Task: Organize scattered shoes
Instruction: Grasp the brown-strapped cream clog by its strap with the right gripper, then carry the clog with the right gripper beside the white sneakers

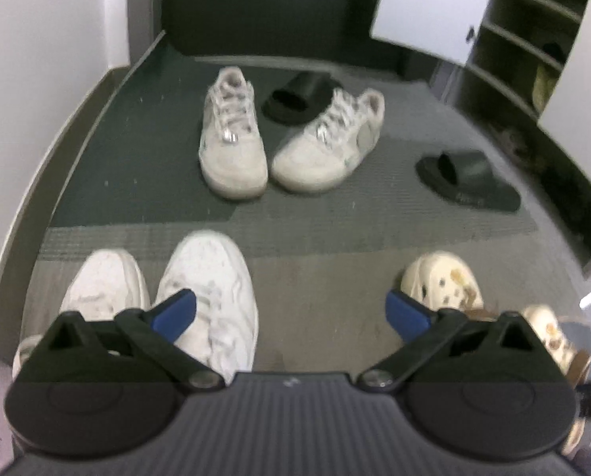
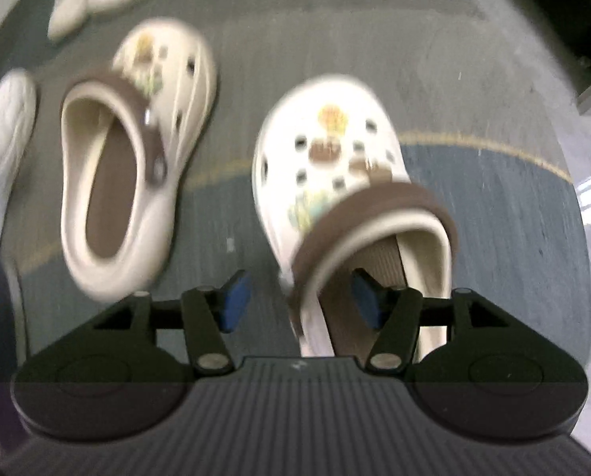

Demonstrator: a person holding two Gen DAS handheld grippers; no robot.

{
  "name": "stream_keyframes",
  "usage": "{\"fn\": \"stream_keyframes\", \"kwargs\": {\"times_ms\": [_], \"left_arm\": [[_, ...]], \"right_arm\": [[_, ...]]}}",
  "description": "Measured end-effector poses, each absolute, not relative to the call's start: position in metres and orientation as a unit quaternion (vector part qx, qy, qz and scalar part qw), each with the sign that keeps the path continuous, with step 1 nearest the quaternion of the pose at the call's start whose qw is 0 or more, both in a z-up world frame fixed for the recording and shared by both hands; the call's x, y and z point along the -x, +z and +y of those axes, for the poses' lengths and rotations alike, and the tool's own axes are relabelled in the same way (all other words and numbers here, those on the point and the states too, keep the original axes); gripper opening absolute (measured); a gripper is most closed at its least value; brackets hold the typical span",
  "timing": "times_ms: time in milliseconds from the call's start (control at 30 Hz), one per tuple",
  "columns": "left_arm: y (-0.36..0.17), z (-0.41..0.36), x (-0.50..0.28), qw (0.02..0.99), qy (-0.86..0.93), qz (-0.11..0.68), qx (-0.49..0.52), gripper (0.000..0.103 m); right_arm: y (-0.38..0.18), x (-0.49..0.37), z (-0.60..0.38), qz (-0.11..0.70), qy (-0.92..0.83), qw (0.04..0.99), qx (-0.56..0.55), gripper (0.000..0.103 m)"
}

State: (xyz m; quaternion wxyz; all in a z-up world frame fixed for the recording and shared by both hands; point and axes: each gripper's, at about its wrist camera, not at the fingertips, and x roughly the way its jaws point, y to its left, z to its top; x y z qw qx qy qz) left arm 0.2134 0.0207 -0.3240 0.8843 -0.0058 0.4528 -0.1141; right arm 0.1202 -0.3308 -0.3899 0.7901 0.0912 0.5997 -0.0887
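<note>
Right tongs (image 2: 297, 301) straddle the near clog's (image 2: 335, 166) heel rim, half open, pads not pressing. Left tongs (image 1: 289, 311) gape wide and empty over the floor. If I lift now, it drops crooked beside its mate (image 2: 137, 150).

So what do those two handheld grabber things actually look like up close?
Both look alike. The left gripper and the right gripper each have a dark body with a ribbed grey middle panel bearing a small pale mark, two round black housings at the sides, and black linkage arms on silver pivots. The fingers end in blue pads. No cables or sleeves show.
</note>
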Motion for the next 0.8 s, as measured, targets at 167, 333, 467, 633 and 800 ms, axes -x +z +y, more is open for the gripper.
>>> {"fn": "stream_keyframes", "kwargs": {"times_ms": [167, 333, 467, 633, 800], "left_arm": [[-0.331, 0.021, -0.217, 0.874, -0.115, 0.473, 0.014, 0.102], [-0.336, 0.024, -0.219, 0.871, -0.117, 0.477, 0.023, 0.102], [-0.336, 0.019, -0.217, 0.873, -0.119, 0.472, 0.011, 0.102], [-0.334, 0.012, -0.213, 0.877, -0.128, 0.463, -0.005, 0.102], [-0.331, 0.012, -0.213, 0.881, -0.118, 0.458, -0.002, 0.103]], "right_arm": [[-0.405, -0.117, -0.336, 0.540, -0.153, 0.808, -0.178, 0.034], [-0.396, -0.106, -0.339, 0.498, -0.217, 0.814, -0.205, 0.025], [-0.380, -0.083, -0.349, 0.439, -0.285, 0.813, -0.256, 0.024], [-0.342, -0.068, -0.346, 0.379, -0.297, 0.833, -0.271, 0.023], [-0.297, -0.088, -0.315, 0.328, -0.236, 0.871, -0.279, 0.023]]}}
